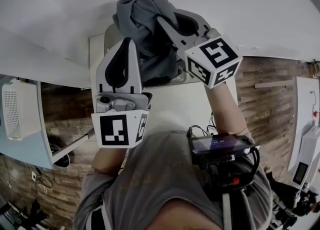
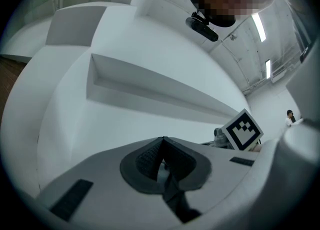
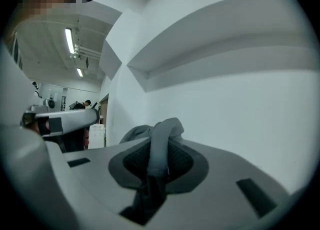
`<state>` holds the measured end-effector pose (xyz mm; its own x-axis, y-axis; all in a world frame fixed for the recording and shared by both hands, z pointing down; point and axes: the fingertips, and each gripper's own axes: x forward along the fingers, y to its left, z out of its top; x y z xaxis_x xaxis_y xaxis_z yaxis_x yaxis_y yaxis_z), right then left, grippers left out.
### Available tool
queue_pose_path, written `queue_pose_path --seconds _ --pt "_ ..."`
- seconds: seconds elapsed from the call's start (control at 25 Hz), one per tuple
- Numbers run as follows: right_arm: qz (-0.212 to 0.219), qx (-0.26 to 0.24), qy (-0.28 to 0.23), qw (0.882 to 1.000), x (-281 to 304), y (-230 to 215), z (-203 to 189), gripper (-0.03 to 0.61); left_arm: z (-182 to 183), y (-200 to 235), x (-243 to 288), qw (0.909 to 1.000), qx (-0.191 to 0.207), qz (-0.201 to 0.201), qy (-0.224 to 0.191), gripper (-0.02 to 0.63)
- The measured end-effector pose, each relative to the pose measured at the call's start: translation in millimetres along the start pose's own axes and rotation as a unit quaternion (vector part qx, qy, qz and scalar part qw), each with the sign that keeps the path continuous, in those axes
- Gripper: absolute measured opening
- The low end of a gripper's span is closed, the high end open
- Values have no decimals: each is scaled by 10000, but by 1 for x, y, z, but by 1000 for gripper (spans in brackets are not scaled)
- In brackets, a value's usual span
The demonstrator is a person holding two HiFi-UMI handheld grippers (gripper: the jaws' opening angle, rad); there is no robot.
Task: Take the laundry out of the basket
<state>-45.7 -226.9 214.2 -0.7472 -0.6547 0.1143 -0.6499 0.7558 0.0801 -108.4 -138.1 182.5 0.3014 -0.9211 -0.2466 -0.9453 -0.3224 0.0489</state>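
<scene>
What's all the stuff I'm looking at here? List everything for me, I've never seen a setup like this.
garment: one, grey, held up high at the gripper tips.
laundry basket: one, white, far left on a pale blue surface.
tabletop: one, white, below the raised grippers.
floor: brown, wood pattern.
box: one, black with a screen, on the person's chest.
shirt: one, grey, on the person, bottom of the head view.
right gripper: one, white with a marker cube, shut on a fold of the garment.
left gripper: one, white with a marker cube, jaws shut beside the garment; unclear whether it pinches cloth.
</scene>
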Motion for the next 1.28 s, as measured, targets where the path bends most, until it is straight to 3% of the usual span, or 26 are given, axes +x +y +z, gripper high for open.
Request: queue_pose_path --seconds 0.4,0.76,1.08,1.28 --pt "-189 -295 -829 9959 -36 1 86 66 28 -12 -22 9996 168 10 -248 8" --pt "-647 -577 -1414 9861 -75 -12 154 66 32 -19 -27 9991 175 -200 -330 8" --pt "-1206 -713 -1744 9747 -118 -21 183 66 23 -27 -24 9979 60 -554 -344 8" --pt "-1406 -823 -1873 9687 -188 -27 187 64 33 -79 -26 9963 117 -733 -441 8"
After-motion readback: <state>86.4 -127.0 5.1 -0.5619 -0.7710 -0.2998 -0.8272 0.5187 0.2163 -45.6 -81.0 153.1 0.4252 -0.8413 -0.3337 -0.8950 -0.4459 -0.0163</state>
